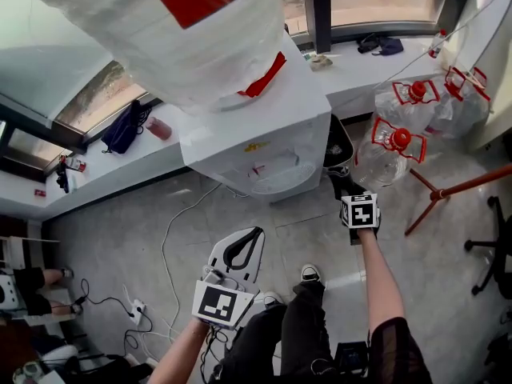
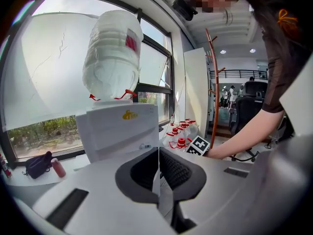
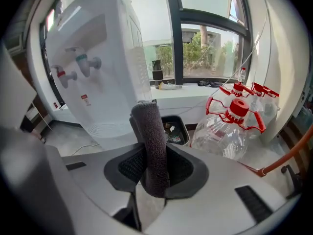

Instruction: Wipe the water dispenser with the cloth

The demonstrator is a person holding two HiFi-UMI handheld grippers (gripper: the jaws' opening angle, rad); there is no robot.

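Water dispenser (image 1: 268, 138) stood on the floor against the window sill, white body, big inverted bottle (image 1: 160, 30) seated on top. That bottle blocked most of the head view, so the side faces were easier to read from the gripper views. Spare bottles (image 1: 394, 146) with red caps sat on the floor to its right, and a small dark bin (image 1: 339, 144) was wedged between them and the dispenser.

Right tongs (image 3: 155, 166) were clenched on the cloth (image 3: 148, 131). It was a dark grey folded roll, pinched at its lower part so the free end stuck out ahead of the jaws as the wiping face. They were held low by the dispenser's right front corner, near the bin; cloth looked close to the panel but apart from it. Red and blue taps (image 3: 78, 65) sat above and left of it.

Left tongs (image 2: 157, 173) had jaws pressed together, nothing between them. They hung back in front of the dispenser, out of the way, likely just parked.

My read: wiping not begun. Next move probably needs the cloth end pressed flat on the panel.
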